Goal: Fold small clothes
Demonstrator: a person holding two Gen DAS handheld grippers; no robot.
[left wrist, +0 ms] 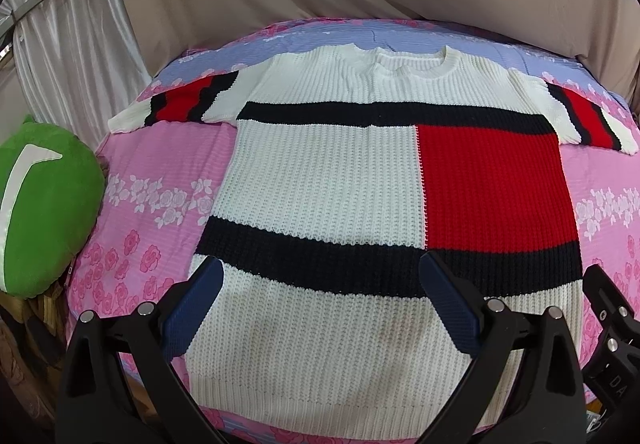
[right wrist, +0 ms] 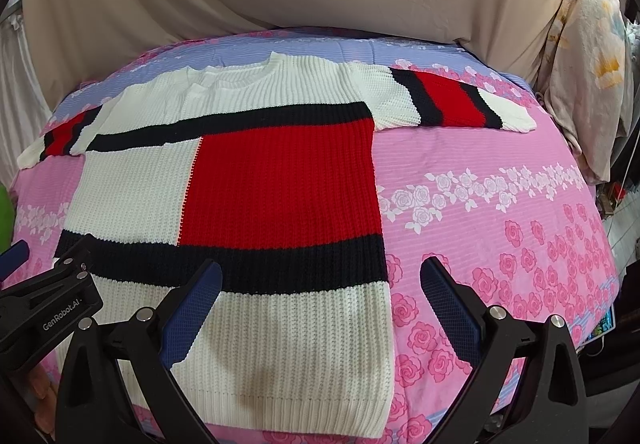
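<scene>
**Sweater spread flat, both grippers poised at the hem**

A chunky ribbed-knit short-sleeved sweater (left wrist: 328, 180) in white with navy bands and a red block lies flat, face up, on a pink and lilac rose-print quilted bedspread (left wrist: 160, 172). Its round neckline (left wrist: 412, 58) points to the far side and its ribbed white hem (left wrist: 320, 396) lies at the near edge, so the long axis runs near to far. Both striped sleeves stretch out sideways, the left sleeve (left wrist: 176, 104) toward a green plush cushion (left wrist: 44, 204), the right sleeve (right wrist: 448, 100) over bare bedspread.

The left gripper (left wrist: 320, 304) hangs above the lower white panel with its blue-padded fingers spread wide and nothing between them. The right gripper (right wrist: 320, 304) is likewise wide apart and empty, straddling the sweater's right side seam, one finger over knit and the other over bedspread. Neither appears to touch the fabric, though the height is hard to judge.

The knit looks thick, soft and floppy, moderately heavy for a garment, and stretchy: it will likely sag and drag when lifted by one point. The ribbed texture should give the pads good purchase, with little risk of slipping. Sensible holds seem to be the two hem corners, or a sleeve cuff with the matching side edge, pinching through both layers so that front and back travel together.
</scene>
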